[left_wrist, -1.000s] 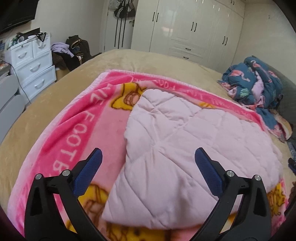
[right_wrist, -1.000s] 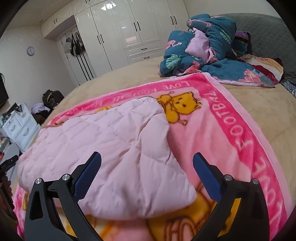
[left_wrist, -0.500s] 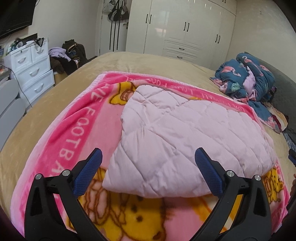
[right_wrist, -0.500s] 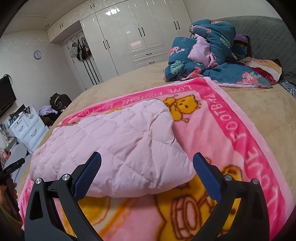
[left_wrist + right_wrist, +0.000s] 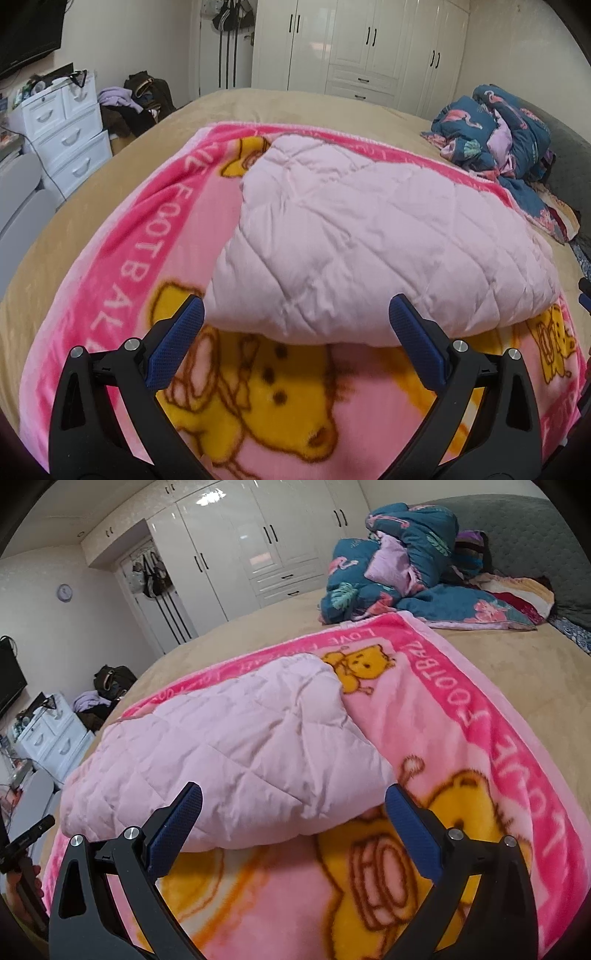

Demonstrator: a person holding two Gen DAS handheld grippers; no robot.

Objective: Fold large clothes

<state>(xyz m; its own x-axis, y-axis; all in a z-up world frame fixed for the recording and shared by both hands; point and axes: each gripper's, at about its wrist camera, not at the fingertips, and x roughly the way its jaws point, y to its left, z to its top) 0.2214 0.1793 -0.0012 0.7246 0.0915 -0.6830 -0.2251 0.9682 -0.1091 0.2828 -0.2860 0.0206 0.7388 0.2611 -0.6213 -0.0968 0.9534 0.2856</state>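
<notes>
A pale pink quilted garment [image 5: 369, 240] lies folded into a thick pad on a bright pink cartoon blanket [image 5: 129, 240] spread over the bed. In the right wrist view the same garment [image 5: 229, 757] fills the middle, with the blanket [image 5: 461, 720] running off to the right. My left gripper [image 5: 295, 321] hangs open just short of the garment's near folded edge, holding nothing. My right gripper [image 5: 293, 805] is also open and empty, its fingers straddling the garment's near right corner from above. The other gripper's handle and a hand show at the far left of the right wrist view.
A heap of blue patterned bedding [image 5: 498, 129] sits at the back right of the tan bed [image 5: 295, 107]. White drawers [image 5: 62, 133] and a pile of clothes [image 5: 136, 103] stand left of the bed. White wardrobes [image 5: 369, 48] line the far wall.
Both grippers have drawn back toward the near edge of the bed, so more of the yellow bear print shows in front of the garment. The garment has stayed put.
</notes>
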